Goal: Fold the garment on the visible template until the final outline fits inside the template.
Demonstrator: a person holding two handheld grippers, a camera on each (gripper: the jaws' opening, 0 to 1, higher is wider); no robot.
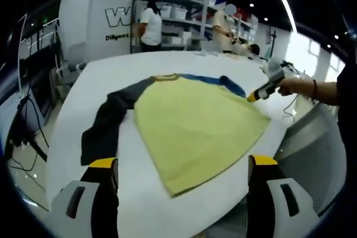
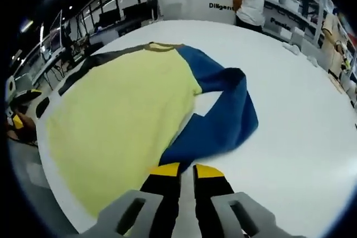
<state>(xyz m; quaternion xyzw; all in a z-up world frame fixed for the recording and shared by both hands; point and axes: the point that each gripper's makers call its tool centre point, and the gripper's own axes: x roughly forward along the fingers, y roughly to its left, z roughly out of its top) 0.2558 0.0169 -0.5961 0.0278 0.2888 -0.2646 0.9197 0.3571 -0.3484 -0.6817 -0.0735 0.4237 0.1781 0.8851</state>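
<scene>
I see the garment point(image 1: 195, 124), a yellow-bodied shirt with one dark sleeve point(image 1: 106, 124) and one blue sleeve point(image 2: 223, 115), lying flat on the white table point(image 1: 139, 71). In the left gripper view the body fills the centre, the dark sleeve trails to about 9 o'clock, and the blue sleeve runs along the far edge toward 2 o'clock. In the right gripper view the blue sleeve is bent back on itself just right of the yellow body, its lower end reaching 6 o'clock. My right gripper point(image 2: 187, 174) sits at that lower end with its yellow-tipped jaws nearly together; I cannot tell whether cloth is pinched between them. It also appears in the left gripper view point(image 1: 257, 94) at 3 o'clock, at the garment's edge, held by a hand point(image 1: 293, 86). My left gripper point(image 1: 184, 179) hangs over the near hem with its jaws wide apart, holding nothing. Beyond the table, people point(image 1: 149, 26) stand by shelving point(image 1: 184, 18).
</scene>
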